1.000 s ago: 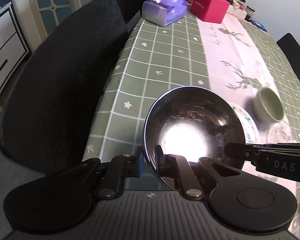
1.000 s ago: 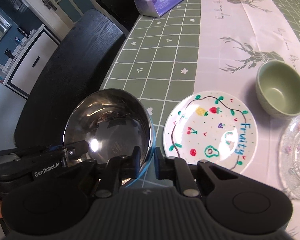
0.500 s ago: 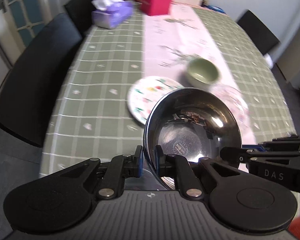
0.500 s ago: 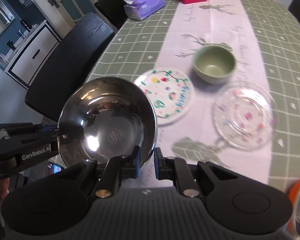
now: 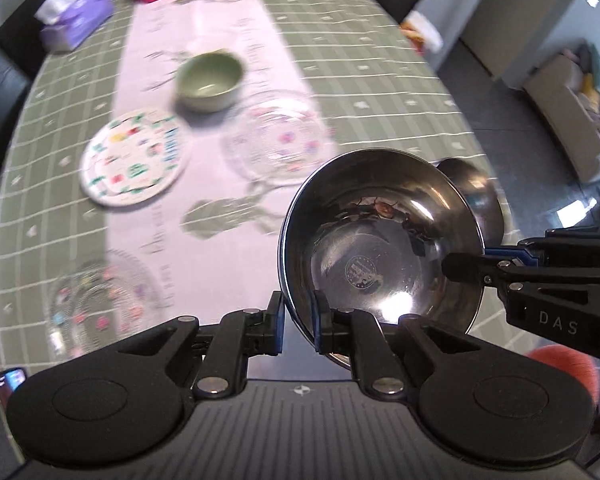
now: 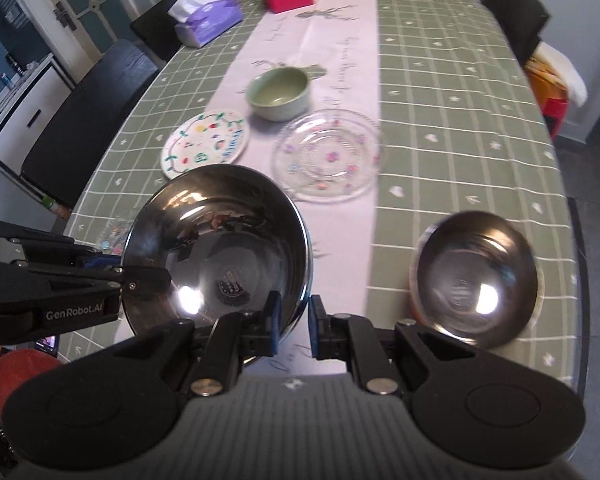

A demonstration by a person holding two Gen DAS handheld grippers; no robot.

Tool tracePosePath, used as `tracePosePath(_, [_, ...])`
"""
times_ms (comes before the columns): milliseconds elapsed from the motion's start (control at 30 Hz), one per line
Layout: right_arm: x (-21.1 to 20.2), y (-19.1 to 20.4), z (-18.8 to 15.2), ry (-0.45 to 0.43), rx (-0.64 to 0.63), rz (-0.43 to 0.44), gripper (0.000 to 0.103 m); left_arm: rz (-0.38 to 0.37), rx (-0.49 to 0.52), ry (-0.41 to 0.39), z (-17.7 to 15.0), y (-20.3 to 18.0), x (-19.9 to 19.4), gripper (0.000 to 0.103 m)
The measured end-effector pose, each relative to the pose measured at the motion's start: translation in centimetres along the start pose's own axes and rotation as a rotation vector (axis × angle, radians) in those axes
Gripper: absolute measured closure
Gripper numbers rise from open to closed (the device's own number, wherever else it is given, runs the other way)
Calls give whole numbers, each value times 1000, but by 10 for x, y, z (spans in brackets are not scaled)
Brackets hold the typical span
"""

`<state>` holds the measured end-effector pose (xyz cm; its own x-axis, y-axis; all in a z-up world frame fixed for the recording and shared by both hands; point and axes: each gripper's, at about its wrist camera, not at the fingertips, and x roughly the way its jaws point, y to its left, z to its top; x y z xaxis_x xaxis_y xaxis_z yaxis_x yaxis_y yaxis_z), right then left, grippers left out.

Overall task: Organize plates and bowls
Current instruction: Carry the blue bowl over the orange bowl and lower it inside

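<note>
The steel bowl [image 6: 220,248], at lower left of the right view, is clamped at opposite rim edges by both grippers' jaws; uneven movement could twist it loose onto the second bowl [image 6: 476,276].

black left gripper [image 5: 298,322] with blue pads, silver screws

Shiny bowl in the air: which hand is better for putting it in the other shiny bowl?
Probably the right. The left gripper and right gripper both pinch the held bowl by its rim, but the second bowl sits on the table on the right gripper's side.
</note>
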<state>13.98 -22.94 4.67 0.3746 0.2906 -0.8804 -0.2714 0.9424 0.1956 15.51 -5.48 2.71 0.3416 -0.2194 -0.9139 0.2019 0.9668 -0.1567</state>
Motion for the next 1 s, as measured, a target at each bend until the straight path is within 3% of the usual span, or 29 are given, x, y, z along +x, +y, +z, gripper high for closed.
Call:
tracePosePath(267, [-53, -67, -9, -92, 70, -89, 91, -102, 63, -59, 33, -71, -1, 88])
tracePosePath(400, [-67, -98, -10, -114, 114, -121, 92, -148, 74, -45, 46, -97, 14, 88])
tracePosePath(667, [-37, -143, -9, -77, 196, -132, 93, -153, 33, 50, 58, -113, 68, 89])
tracePosePath(1000, [6, -162, -2, -27, 202, -134, 95, -105, -4, 118, 69, -108, 105, 88])
